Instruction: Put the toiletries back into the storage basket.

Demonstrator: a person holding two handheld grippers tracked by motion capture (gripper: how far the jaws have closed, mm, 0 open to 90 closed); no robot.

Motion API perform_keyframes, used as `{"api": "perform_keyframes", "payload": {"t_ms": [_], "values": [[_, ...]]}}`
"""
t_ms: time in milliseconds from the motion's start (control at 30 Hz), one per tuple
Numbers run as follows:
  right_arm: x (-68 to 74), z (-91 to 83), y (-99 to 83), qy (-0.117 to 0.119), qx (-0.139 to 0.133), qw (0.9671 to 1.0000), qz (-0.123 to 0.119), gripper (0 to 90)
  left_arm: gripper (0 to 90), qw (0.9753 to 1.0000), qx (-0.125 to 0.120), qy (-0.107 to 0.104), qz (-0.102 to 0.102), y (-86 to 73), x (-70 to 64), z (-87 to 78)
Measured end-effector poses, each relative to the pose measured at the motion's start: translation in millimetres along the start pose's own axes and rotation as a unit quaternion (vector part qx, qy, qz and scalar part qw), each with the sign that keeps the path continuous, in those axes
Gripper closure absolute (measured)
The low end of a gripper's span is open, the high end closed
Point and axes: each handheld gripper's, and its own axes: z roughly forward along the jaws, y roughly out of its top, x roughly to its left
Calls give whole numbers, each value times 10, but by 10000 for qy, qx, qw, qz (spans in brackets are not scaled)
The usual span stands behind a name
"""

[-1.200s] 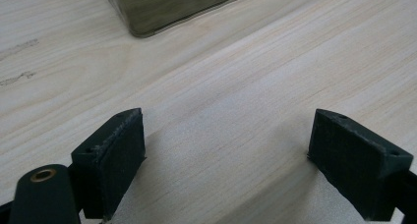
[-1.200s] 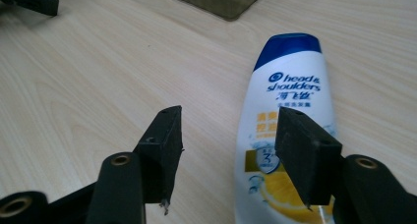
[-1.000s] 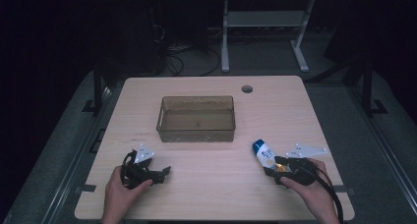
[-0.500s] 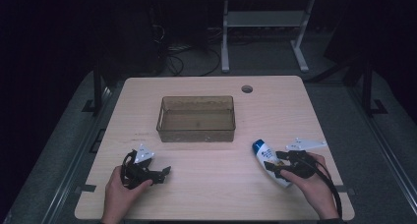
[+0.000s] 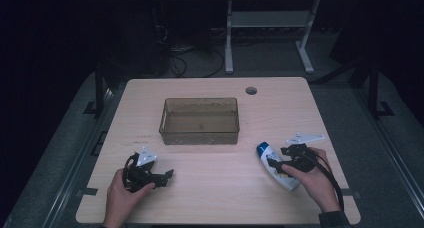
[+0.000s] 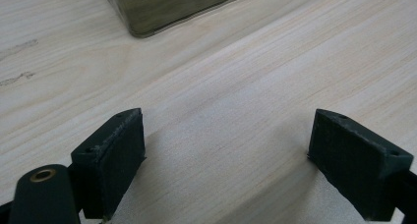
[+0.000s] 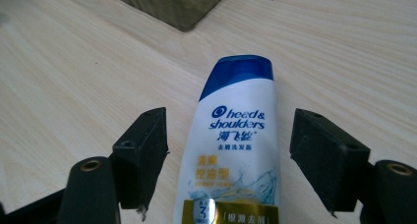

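Note:
A white shampoo bottle with a blue cap [image 5: 274, 163] [image 7: 235, 135] lies flat on the wooden table [image 5: 220, 188], cap pointing toward the tub. My right gripper [image 5: 276, 164] [image 7: 228, 160] is open, one jaw on each side of the bottle's body, with a gap on both sides. A clear brownish plastic tub [image 5: 200, 120] stands empty at the middle of the table; its corner shows in the right gripper view [image 7: 172, 3] and in the left gripper view [image 6: 167, 8]. My left gripper [image 5: 162, 177] [image 6: 226, 160] rests open on bare wood at the front left, nothing between its jaws.
A round cable hole [image 5: 251, 90] sits near the table's far edge. A white desk frame [image 5: 265, 28] and cables [image 5: 195, 53] stand on the dark floor behind. Bare wood lies between the two grippers.
My right gripper has slid left and forward over the bottle, so its jaws now straddle the body. The left gripper has stayed put.

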Motion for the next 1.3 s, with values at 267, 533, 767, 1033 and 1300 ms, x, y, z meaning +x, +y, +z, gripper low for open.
{"api": "perform_keyframes", "payload": {"t_ms": [267,533,767,1033,1300], "values": [[-36,88,122,-239,285,9993,7,275,126,10000,-5,-4,0,0,-1,0],[-47,210,250,-223,559,9982,-48,257,126,10000,-6,-3,1,0,-1,1],[-26,364,300,-158,1008,9947,-115,257,126,10000,-4,-3,2,0,-2,0],[12,496,355,-246,1361,9902,-188,204,126,10000,-5,-3,2,0,-1,0],[45,611,309,-364,1738,9839,-225,198,126,10000,-5,-2,3,0,-2,0]]}}
